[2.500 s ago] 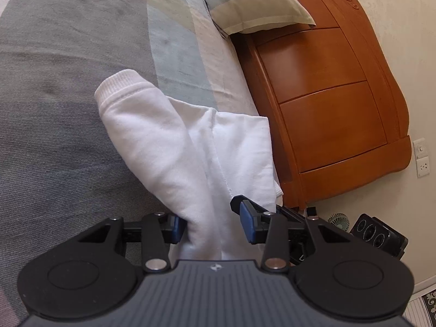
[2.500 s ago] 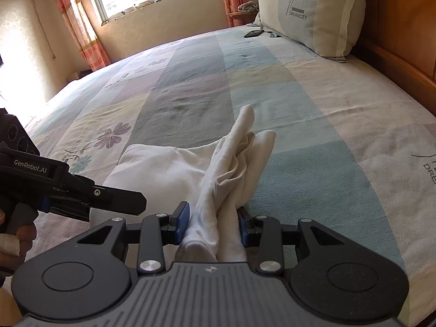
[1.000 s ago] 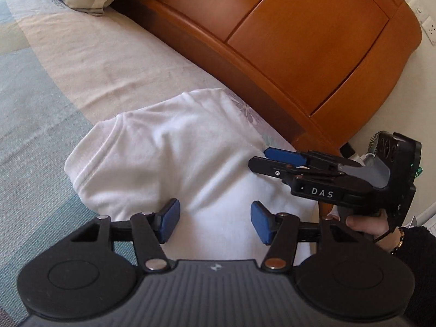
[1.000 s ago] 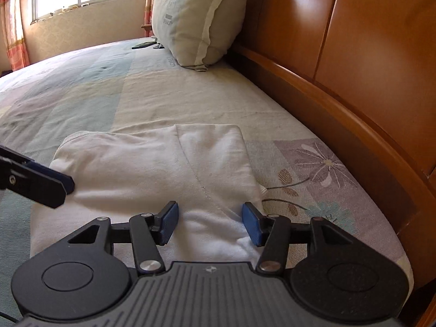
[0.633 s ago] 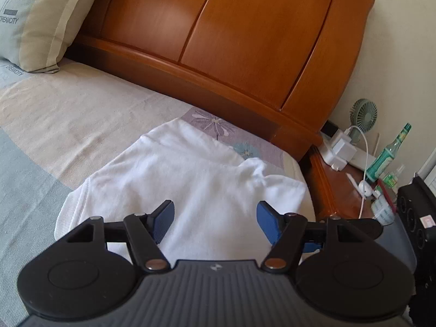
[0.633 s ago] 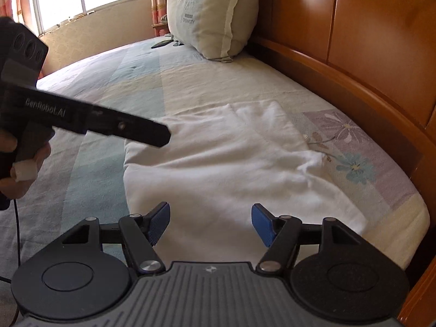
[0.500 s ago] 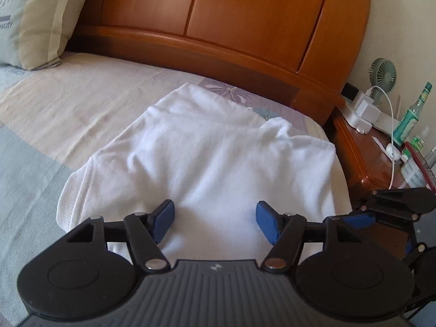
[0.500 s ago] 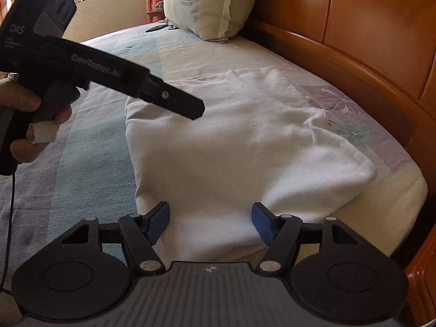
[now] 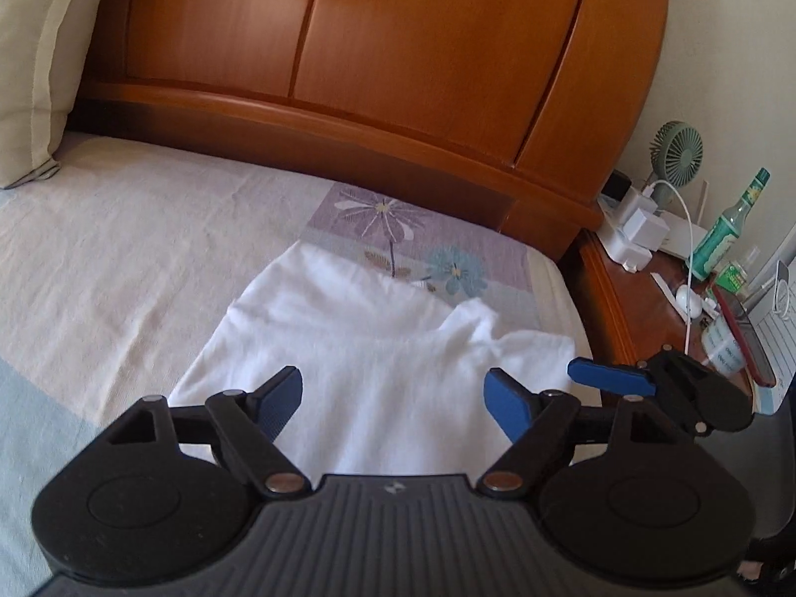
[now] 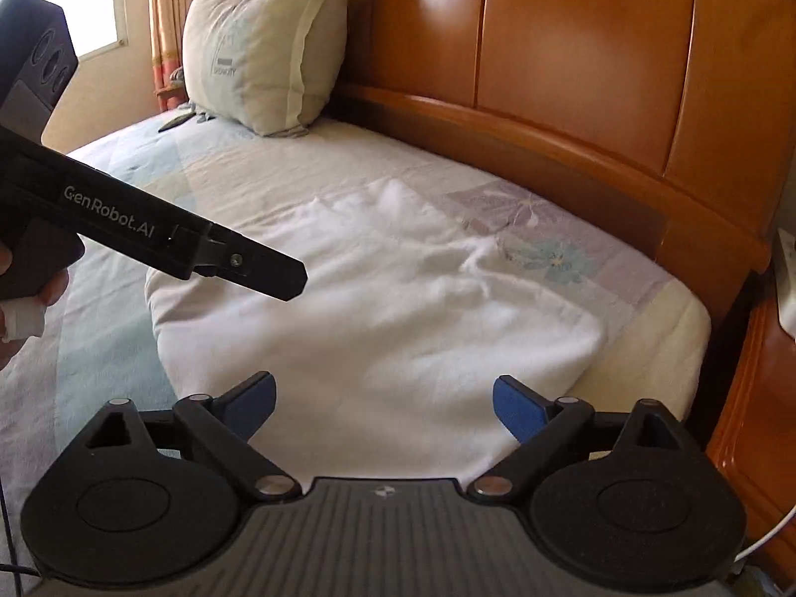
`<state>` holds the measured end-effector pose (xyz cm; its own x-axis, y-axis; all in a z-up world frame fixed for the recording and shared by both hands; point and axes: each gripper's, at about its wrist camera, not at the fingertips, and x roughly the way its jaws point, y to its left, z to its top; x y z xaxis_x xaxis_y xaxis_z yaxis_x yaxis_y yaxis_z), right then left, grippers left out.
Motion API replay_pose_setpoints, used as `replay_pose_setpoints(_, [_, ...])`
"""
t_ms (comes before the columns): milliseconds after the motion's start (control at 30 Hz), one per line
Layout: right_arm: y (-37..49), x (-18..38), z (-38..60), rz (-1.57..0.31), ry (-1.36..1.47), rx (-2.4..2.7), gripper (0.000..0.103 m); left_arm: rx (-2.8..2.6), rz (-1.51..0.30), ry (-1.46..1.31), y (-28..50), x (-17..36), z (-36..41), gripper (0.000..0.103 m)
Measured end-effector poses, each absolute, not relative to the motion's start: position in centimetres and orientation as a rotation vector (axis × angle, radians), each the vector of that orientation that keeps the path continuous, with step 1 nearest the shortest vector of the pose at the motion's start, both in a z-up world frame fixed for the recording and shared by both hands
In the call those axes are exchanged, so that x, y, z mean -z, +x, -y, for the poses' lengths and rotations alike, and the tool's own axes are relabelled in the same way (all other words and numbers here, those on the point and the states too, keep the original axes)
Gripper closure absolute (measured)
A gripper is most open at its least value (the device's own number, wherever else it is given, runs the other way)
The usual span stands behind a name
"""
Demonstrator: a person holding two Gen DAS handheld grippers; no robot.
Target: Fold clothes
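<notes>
Bed (image 10: 348, 184): patchwork sheet in pale blue, cream and lilac flower squares, spreading out ahead of both pairs of fingers.
Headboard (image 9: 398, 64): glossy orange-brown wood, upright beyond the fingertips at the far edge of the mattress.
White garment (image 10: 378, 308): folded into a rough rectangle, lying flat on the bed just ahead of and below both grippers, near the mattress corner by the headboard; one rumpled fold at its far right.
Pillow (image 10: 263, 49): cream, propped against the headboard, far ahead and left of the right gripper's fingers.
Left gripper (image 9: 393, 405): jaws opening, blue pads apart above the garment, nothing pinched between them.
Right gripper (image 10: 383, 405): jaws opening to full spread, released, garment below the gap, not gripped.
Nightstand (image 9: 642, 308): right of the left gripper's fingers, crowded with small items.
Fan (image 9: 676, 149): small, green, at the nightstand's back.
Bottle (image 9: 726, 229): green, beside the fan.
</notes>
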<state>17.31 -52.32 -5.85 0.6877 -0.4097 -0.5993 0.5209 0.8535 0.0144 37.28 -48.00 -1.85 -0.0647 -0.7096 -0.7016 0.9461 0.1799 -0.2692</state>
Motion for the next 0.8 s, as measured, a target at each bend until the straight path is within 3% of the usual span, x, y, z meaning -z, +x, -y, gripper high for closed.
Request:
replay_pose_setpoints(233, [17.6, 10.3, 54.8, -0.561, 0.240, 0.610, 0.000, 1.418, -0.879, 0.396, 37.1, 4.7, 55.0, 0.023])
replay_pose_setpoints(400, [16.5, 9.8, 55.5, -0.531, 0.288, 0.614, 0.000, 1.346, -0.875, 0.398, 37.9, 6.8, 58.9, 0.023])
replay_pose_setpoints(667, [15.4, 8.8, 57.2, -0.489, 0.442, 0.646, 0.000, 1.398, -0.849, 0.366, 35.5, 2.6, 56.5, 0.023])
replay_pose_setpoints(800, [16.0, 8.2, 56.6, -0.514, 0.436, 0.671, 0.000, 1.545, -0.986, 0.352, 33.2, 2.0, 55.9, 0.019])
